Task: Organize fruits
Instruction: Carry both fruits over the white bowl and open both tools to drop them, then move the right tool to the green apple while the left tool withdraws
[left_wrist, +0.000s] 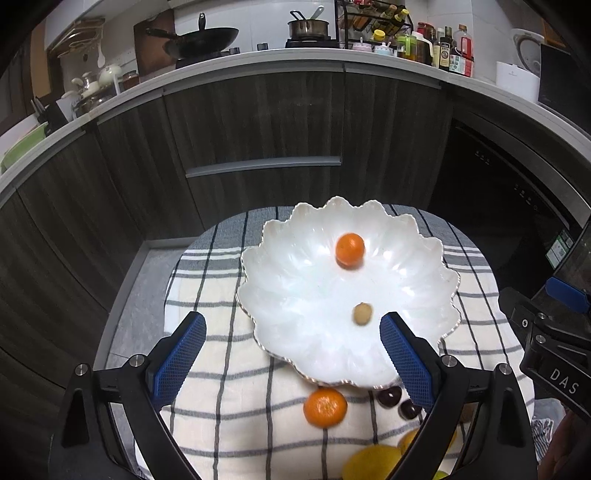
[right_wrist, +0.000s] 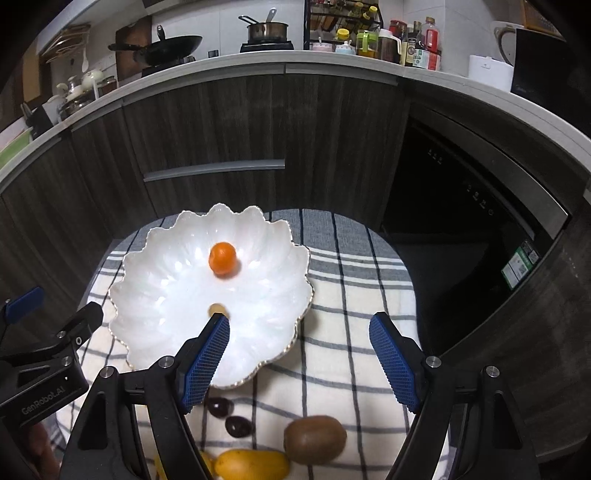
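A white scalloped bowl (left_wrist: 295, 317) (right_wrist: 155, 295) sits on a checked cloth. In it lie a small orange (left_wrist: 349, 249) (right_wrist: 222, 257) and a small tan fruit (left_wrist: 362, 314) (right_wrist: 217, 309). In front of the bowl lie a mandarin (left_wrist: 325, 407), two dark fruits (left_wrist: 388, 397) (right_wrist: 220, 407) (right_wrist: 238, 425), a kiwi (right_wrist: 315, 439) and yellow fruits (left_wrist: 371, 463) (right_wrist: 251, 464). My left gripper (left_wrist: 291, 350) is open and empty over the bowl's near edge. My right gripper (right_wrist: 299, 354) is open and empty over the bowl's right rim.
The cloth (left_wrist: 221, 406) (right_wrist: 351, 295) covers a small table in front of dark kitchen cabinets (left_wrist: 258, 122). A black oven (right_wrist: 461, 221) stands at the right. The worktop behind holds a wok (left_wrist: 207, 38), a pot and bottles.
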